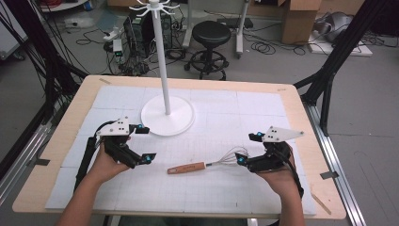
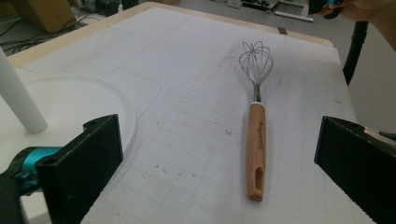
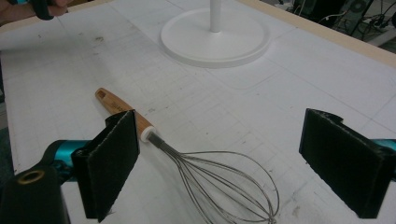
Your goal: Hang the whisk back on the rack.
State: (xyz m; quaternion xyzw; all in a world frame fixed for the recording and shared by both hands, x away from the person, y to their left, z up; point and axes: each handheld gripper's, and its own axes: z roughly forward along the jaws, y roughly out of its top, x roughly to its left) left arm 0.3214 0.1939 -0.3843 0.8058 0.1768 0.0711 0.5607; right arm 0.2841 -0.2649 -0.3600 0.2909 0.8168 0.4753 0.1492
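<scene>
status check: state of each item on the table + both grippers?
whisk: lying flat on the mat, wire end toward the right gripper, held by nothing
stand: upright, hooks at top bare
left gripper: open, holds nothing, beside the stand base
right gripper: open, holds nothing, jaws either side of the whisk's wires
mat: flat, scuffed

This is a lab or research workspace set up for recording. The surface point(image 1: 56, 155) is a plywood board covered with white gridded mats, framed by black metal struts point(image 1: 336, 52). Behind it, on a grey floor, stand computer equipment point(image 1: 136, 33) amid tangled cables point(image 1: 94, 35), a black round stool point(image 1: 211, 35) and cardboard boxes point(image 1: 301, 19). A white rack stand point(image 1: 162, 61) rises from the mats.
</scene>
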